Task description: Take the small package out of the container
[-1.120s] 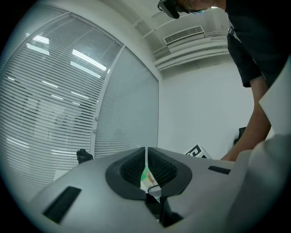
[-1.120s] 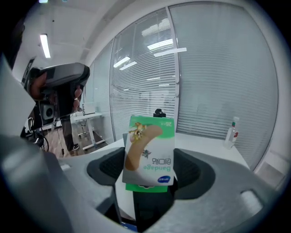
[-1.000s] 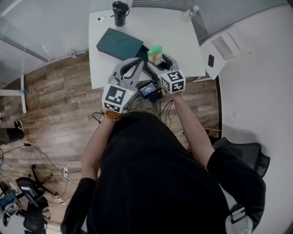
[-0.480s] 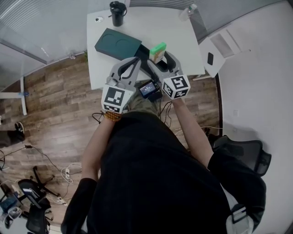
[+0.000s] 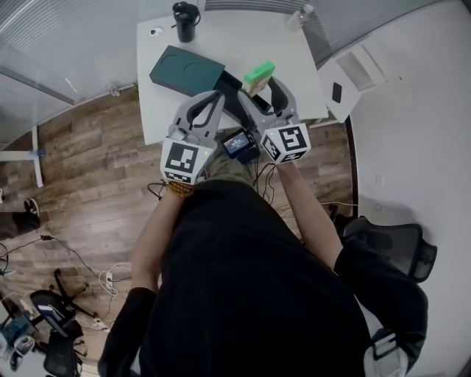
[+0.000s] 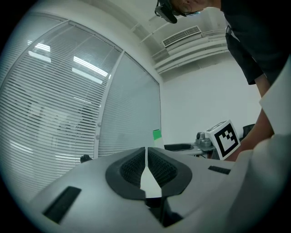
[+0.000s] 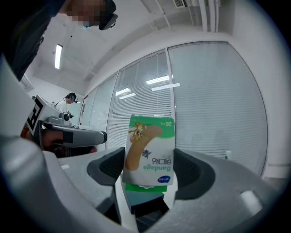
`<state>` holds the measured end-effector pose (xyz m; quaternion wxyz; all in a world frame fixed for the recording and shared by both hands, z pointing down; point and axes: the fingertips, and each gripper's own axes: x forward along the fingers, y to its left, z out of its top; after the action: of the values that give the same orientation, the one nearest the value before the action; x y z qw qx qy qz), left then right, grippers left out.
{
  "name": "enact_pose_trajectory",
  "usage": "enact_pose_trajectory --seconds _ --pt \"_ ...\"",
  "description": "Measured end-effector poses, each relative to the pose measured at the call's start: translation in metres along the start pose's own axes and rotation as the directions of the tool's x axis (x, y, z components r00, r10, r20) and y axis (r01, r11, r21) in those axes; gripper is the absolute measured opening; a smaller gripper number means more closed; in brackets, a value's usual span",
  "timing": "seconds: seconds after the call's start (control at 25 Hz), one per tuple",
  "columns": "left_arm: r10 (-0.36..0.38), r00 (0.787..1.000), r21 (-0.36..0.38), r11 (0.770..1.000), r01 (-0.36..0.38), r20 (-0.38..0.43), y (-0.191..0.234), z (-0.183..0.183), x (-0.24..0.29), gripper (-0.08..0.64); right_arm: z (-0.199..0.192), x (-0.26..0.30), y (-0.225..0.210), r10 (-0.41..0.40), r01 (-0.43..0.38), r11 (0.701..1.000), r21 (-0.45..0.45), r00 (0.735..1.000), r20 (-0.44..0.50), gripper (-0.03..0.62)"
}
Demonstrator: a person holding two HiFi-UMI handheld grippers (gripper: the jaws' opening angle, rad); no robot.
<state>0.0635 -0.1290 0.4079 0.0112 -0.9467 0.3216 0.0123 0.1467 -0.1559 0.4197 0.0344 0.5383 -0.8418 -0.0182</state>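
1. one white rectangular table fills the top of the head view. Its near edge runs under the two grippers, and its far middle and right part lie bare.
2. one dark green flat rectangular container lies askew on the left half of the table, close to the left edge. Its right end reaches in beneath the grippers.
3. there are two grippers, side by side over the table's near edge. the left gripper has its jaws pressed together with nothing between them, and its tips hang over the container's right end. the right gripper has its jaws apart by the width of a carton and clamped on its two sides.
4. one small white and green cardboard bandage package stands upright between the right gripper's jaws with its print upside down. it is raised above the table just right of the container, with open table to its right and beyond it.
5. one black cup stands at the far edge, well apart from the grippers.
6. one clear plastic bottle lies at the far right corner.
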Motion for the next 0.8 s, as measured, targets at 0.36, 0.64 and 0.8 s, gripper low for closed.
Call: enact_pose_trajectory --seconds 0.36,0.64,0.8 --pt "0.028 0.999 0.01 1.0 -0.028 0.021 -0.005 0.012 -0.001 0.025 0.041 -0.018 0.009 0.001 0.006 0.998 -0.063 0.994 0.106 0.328" --pt "0.047 0.999 -0.008 0.999 -0.047 0.02 -0.007 0.019 0.002 0.025 0.043 -0.024 0.009 -0.018 0.027 0.997 -0.078 0.993 0.12 0.328" --pt "0.042 0.999 0.003 0.999 -0.042 0.021 -0.009 0.019 0.003 0.025 0.042 -0.027 0.007 -0.026 0.035 0.996 -0.078 0.992 0.124 0.328"
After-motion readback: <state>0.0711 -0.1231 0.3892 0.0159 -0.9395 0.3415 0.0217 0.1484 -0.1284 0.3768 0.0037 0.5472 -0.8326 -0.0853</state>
